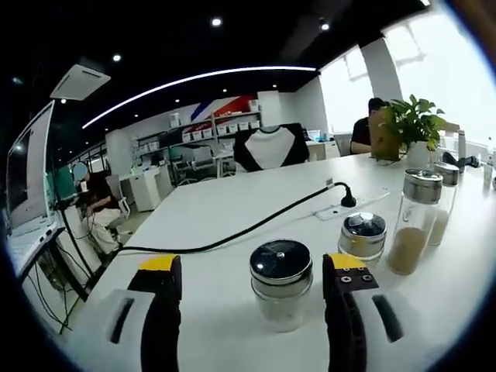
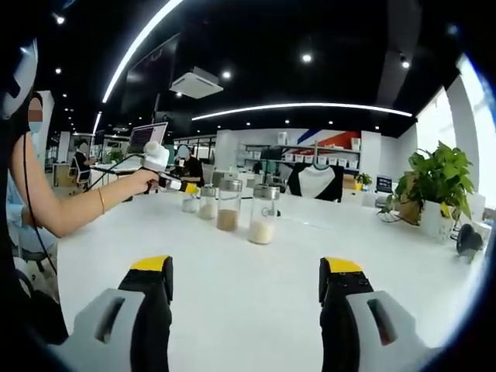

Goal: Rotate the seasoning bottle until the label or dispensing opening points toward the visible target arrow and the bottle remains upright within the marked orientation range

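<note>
Glass bottle [image 1: 281,284], lower centre between spread left gripper [image 1: 256,291] jaws, looked slippery, breakable; grip its sides. Right gripper [image 2: 246,291] jaws gaped.

Seasoning bottle [image 1: 281,284]: clear glass body, glossy chrome-look metal cap.
Table [image 1: 232,217]: smooth white surface, slight sheen.
Cable [image 1: 232,235]: black, smooth sheath.
Left gripper [image 1: 252,298]: matt black jaws, yellow tips.

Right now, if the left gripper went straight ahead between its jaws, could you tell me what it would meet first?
Most likely the short seasoning bottle with the dark metal lid, standing upright between the open jaws of the left gripper.
</note>
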